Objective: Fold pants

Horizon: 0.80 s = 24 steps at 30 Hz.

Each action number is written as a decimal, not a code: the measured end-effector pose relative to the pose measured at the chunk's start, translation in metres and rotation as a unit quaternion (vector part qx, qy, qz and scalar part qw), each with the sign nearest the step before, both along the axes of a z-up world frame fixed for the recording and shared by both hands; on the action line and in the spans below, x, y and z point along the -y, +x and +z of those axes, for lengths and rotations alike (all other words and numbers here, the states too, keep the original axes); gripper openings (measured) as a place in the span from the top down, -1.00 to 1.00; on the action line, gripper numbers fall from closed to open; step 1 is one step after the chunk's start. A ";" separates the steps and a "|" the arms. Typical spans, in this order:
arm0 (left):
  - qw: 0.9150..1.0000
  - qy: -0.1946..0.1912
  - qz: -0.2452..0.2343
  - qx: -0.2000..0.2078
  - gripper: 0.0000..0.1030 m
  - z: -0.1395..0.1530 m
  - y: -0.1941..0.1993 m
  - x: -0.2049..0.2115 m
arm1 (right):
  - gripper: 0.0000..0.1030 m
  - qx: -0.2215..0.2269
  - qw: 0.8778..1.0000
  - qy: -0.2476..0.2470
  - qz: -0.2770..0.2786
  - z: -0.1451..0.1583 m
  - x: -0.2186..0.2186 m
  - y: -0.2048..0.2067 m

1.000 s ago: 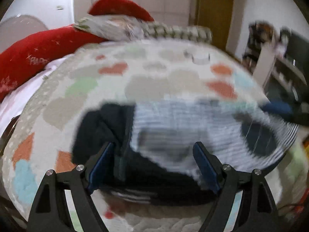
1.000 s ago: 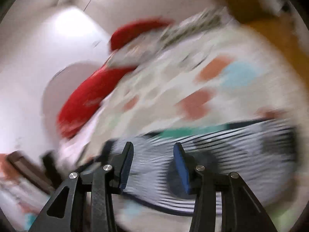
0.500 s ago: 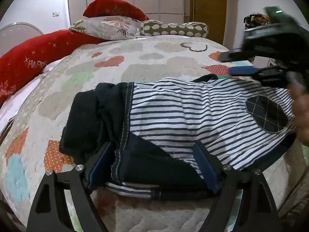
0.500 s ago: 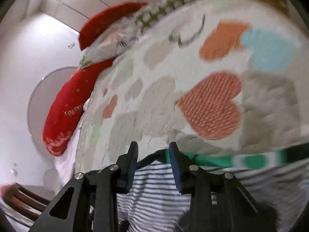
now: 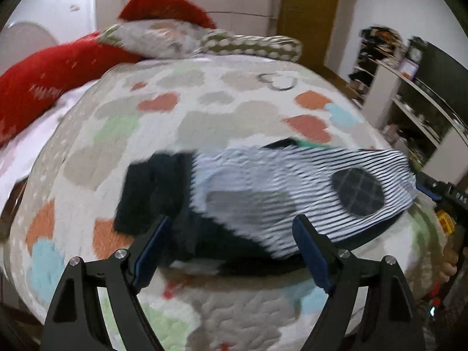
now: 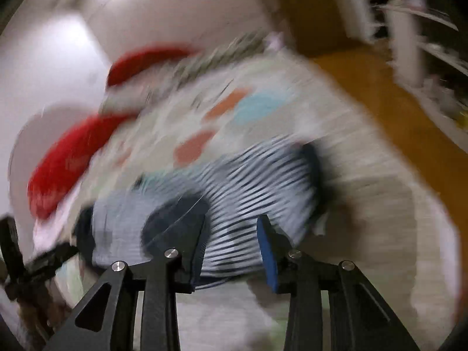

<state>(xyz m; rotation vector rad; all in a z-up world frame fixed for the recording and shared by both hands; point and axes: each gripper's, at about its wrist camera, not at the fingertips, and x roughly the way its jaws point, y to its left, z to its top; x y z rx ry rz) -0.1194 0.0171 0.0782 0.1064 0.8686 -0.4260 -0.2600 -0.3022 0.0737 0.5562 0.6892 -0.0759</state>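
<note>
My left gripper (image 5: 231, 251) hangs with its jaws spread wide and empty, just above the near edge of the pants (image 5: 292, 187). My right gripper (image 6: 231, 245) has its jaws partly apart and opening, with nothing pinched between them; the striped cloth lies beyond its tips. The pants lie folded on the bedspread (image 5: 204, 117), dark part to the left, stripes and a checked patch (image 5: 358, 193) to the right. Red pillows (image 5: 38, 87) sit at the bed's far end. The right view is badly blurred.
</note>
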 end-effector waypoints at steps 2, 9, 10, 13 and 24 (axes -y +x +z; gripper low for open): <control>0.999 -0.010 -0.041 -0.014 -0.62 0.011 0.007 0.029 | 0.07 0.025 0.998 0.037 -0.037 0.004 0.022 -0.021; 0.981 -0.026 -0.171 -0.091 -0.62 0.020 0.038 0.151 | -0.13 0.019 0.995 0.092 -0.037 -0.021 0.030 -0.021; 0.977 -0.022 -0.188 -0.100 -0.62 0.019 0.040 0.171 | -0.13 0.017 0.995 0.090 -0.035 -0.020 0.030 -0.019; 0.965 -0.013 -0.228 -0.128 -0.62 0.009 0.051 0.228 | -0.16 0.011 0.998 0.061 -0.031 -0.019 0.027 -0.017; 0.917 -0.006 -0.303 -0.259 -0.62 -0.046 0.075 0.347 | -0.23 -0.011 0.999 0.038 0.012 -0.022 0.024 0.014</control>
